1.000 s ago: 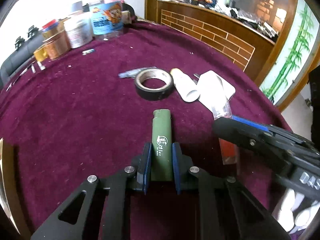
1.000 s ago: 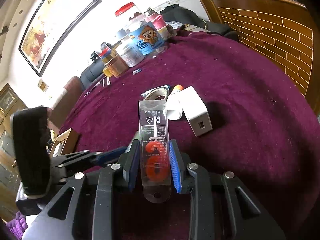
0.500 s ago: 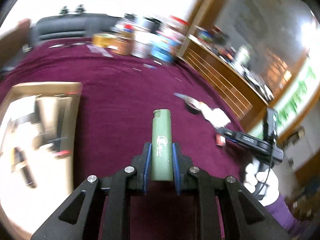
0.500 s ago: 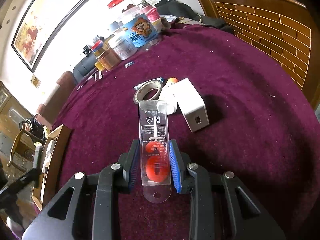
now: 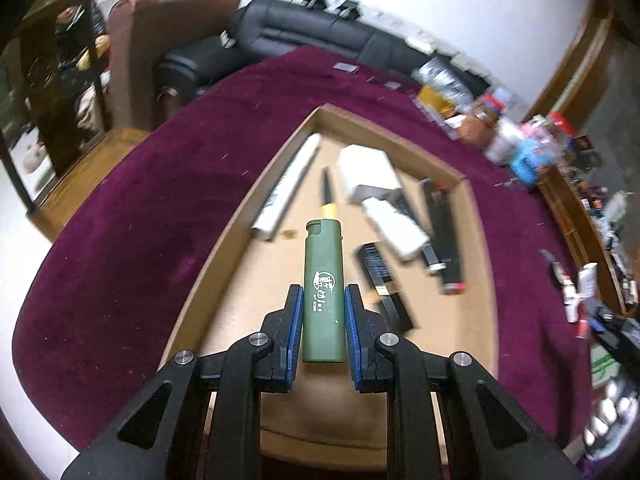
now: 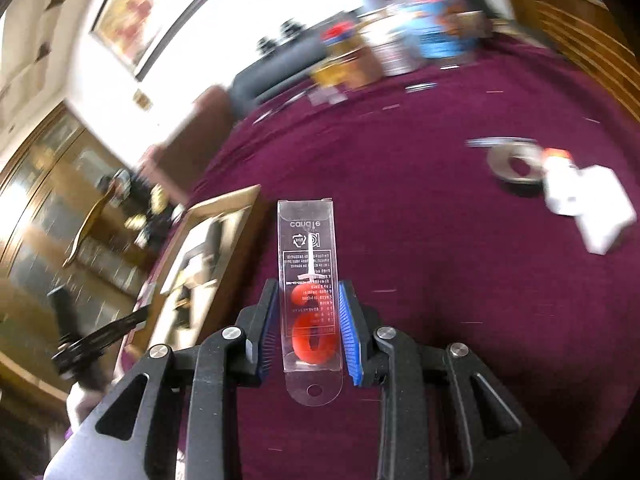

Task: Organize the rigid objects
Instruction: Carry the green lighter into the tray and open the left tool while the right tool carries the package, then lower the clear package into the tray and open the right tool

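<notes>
My left gripper [image 5: 322, 306] is shut on a green lighter [image 5: 323, 292] and holds it above the cardboard tray [image 5: 224, 248]. The tray holds a white roll [image 5: 286, 188], a white box [image 5: 370, 174], a pen and several dark items. My right gripper [image 6: 309, 312] is shut on a clear candle box [image 6: 310, 280] with a red number candle inside, held above the maroon tablecloth [image 6: 440, 280]. The tray also shows in the right wrist view [image 6: 224, 236], to the left. The left gripper [image 6: 100, 336] shows at that view's left edge.
A tape roll [image 6: 516, 162], a white tube [image 6: 560, 178] and a white box [image 6: 600, 216] lie on the cloth at the right. Jars and tins [image 5: 500, 128] stand at the table's far edge. A black sofa [image 5: 320, 36] and wooden cabinet [image 6: 48, 208] are beyond the table.
My left gripper has swung left with the lighter from above the cloth to above the tray. My right gripper has turned left with the candle box, toward the tray.
</notes>
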